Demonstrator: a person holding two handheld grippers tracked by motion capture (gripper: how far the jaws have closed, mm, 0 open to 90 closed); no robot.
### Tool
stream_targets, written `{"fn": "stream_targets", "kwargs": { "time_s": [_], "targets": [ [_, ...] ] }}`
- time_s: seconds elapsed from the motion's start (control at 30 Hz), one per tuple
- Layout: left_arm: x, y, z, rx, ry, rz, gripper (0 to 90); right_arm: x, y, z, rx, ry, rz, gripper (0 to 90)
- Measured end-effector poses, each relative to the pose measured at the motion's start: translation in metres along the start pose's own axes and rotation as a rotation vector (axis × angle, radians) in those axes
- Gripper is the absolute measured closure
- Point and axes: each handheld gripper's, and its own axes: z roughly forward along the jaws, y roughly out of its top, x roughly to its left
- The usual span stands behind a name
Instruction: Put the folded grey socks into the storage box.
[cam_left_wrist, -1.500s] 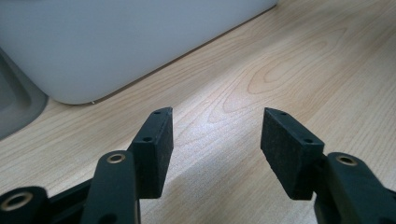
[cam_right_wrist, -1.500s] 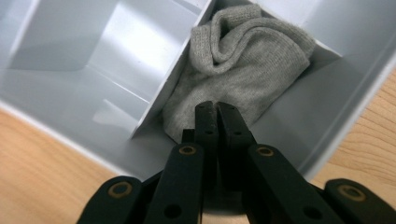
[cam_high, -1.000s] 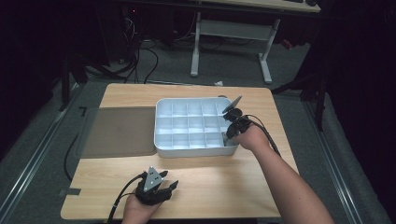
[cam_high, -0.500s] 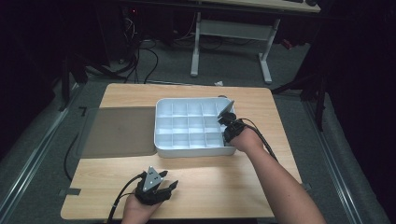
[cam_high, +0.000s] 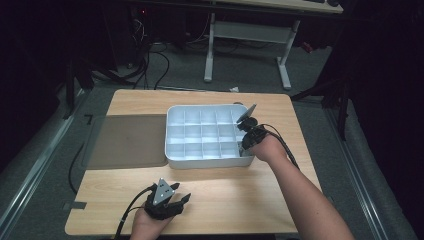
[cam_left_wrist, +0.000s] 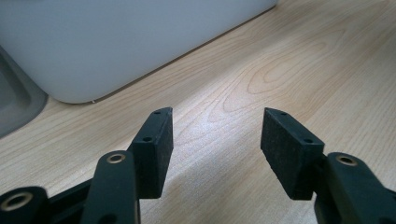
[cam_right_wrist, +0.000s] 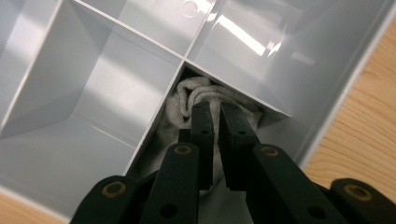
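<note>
Left gripper (cam_high: 166, 199) — near table (cam_high: 225, 195) edge, jaws spread, nothing between. Right gripper (cam_right_wrist: 215, 112) — in the tray's (cam_high: 172, 145) near right corner cell, jaws just easing apart, narrow gap, over a bunched white cloth (cam_right_wrist: 187, 100) lying in that cell.

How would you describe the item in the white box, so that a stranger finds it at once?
On the wooden table stands a white divided box. In its near right corner compartment lies a rolled whitish cloth, beneath the right gripper. Every other visible compartment is empty.
</note>
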Motion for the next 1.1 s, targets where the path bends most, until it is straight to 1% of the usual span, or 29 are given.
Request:
{"fn": "stream_targets", "kwargs": {
  "time_s": [0.03,0.07,0.1,0.17,0.2,0.23,0.27,0.33,0.4,0.43,0.57,0.67,0.73,0.83,0.93,1.1],
  "targets": [
    [0.0,0.0,0.0,0.002,0.0,0.0,44.4,-0.001,-0.001,-0.002,-0.007,0.003,-0.002,85.4],
    [0.0,0.0,0.0,0.002,0.0,0.001,44.4,0.0,-0.001,-0.005,-0.009,0.006,0.013,85.0],
    [0.0,0.0,0.0,0.002,0.0,0.001,44.4,-0.002,-0.002,-0.007,-0.02,0.006,-0.002,84.7],
    [0.0,0.0,0.0,0.003,0.0,0.001,44.4,-0.003,-0.002,-0.012,-0.033,0.007,0.003,83.9],
    [0.0,0.0,0.0,0.005,0.0,0.001,44.2,-0.003,-0.003,-0.015,-0.036,0.013,0.015,83.3],
    [0.0,0.0,0.0,0.005,-0.001,0.003,44.2,-0.004,-0.003,-0.018,-0.046,0.012,0.011,83.2],
    [0.0,0.0,0.0,0.005,0.0,0.005,44.2,-0.004,-0.003,-0.02,-0.049,0.018,0.026,83.2],
    [-0.001,0.0,0.0,0.007,-0.001,0.006,44.2,-0.006,-0.004,-0.023,-0.061,0.022,0.019,83.1],
    [-0.001,0.0,0.0,0.008,-0.001,0.007,44.2,-0.007,-0.006,-0.023,-0.058,0.021,0.019,82.9],
    [-0.001,0.0,0.0,0.008,-0.001,0.006,44.2,-0.006,-0.006,-0.023,-0.053,0.022,0.028,82.8],
    [-0.001,0.0,0.0,0.011,-0.002,0.008,44.2,-0.006,-0.008,-0.021,-0.054,0.029,0.012,81.7],
    [-0.001,0.001,0.001,0.01,-0.002,0.01,44.2,-0.004,-0.008,-0.02,-0.049,0.03,0.013,80.8],
    [-0.001,0.001,0.001,0.01,-0.004,0.01,44.1,-0.004,-0.009,-0.02,-0.054,0.033,0.007,80.5],
    [-0.001,0.001,0.001,0.01,-0.003,0.012,44.1,-0.003,-0.011,-0.021,-0.054,0.034,0.015,80.2],
    [-0.002,0.0,0.001,0.01,-0.006,0.012,44.1,-0.003,-0.013,-0.022,-0.059,0.036,0.01,79.6],
    [-0.002,0.001,0.001,0.007,-0.007,0.013,44.1,-0.003,-0.019,-0.027,-0.082,0.038,0.012,77.3]
  ]
}}
